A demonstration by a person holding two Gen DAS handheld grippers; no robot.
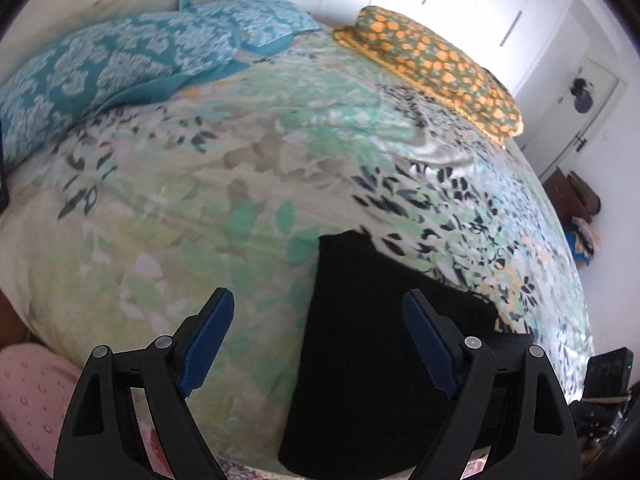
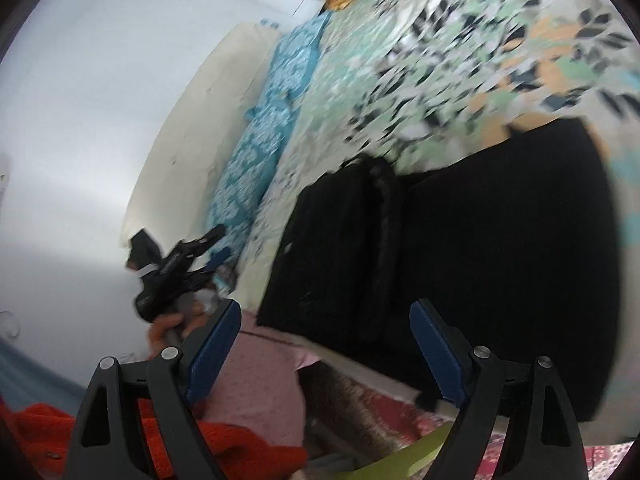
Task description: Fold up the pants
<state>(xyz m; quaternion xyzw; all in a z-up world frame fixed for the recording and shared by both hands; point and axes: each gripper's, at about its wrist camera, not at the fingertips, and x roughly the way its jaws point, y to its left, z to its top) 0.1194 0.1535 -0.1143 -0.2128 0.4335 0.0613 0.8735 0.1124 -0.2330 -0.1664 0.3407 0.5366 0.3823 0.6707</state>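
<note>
Black pants lie folded into a flat rectangle on the floral bedspread, near the bed's front edge. My left gripper is open and empty, held just above the pants' left edge. In the right wrist view the pants show a thick waistband fold across the middle. My right gripper is open and empty, held off the bed's edge beside the pants. The left gripper also shows in the right wrist view, held in a hand.
Two teal patterned pillows and an orange floral pillow lie at the bed's far end. White wardrobe doors stand beyond. A pink cloth and red fabric lie below the bed edge.
</note>
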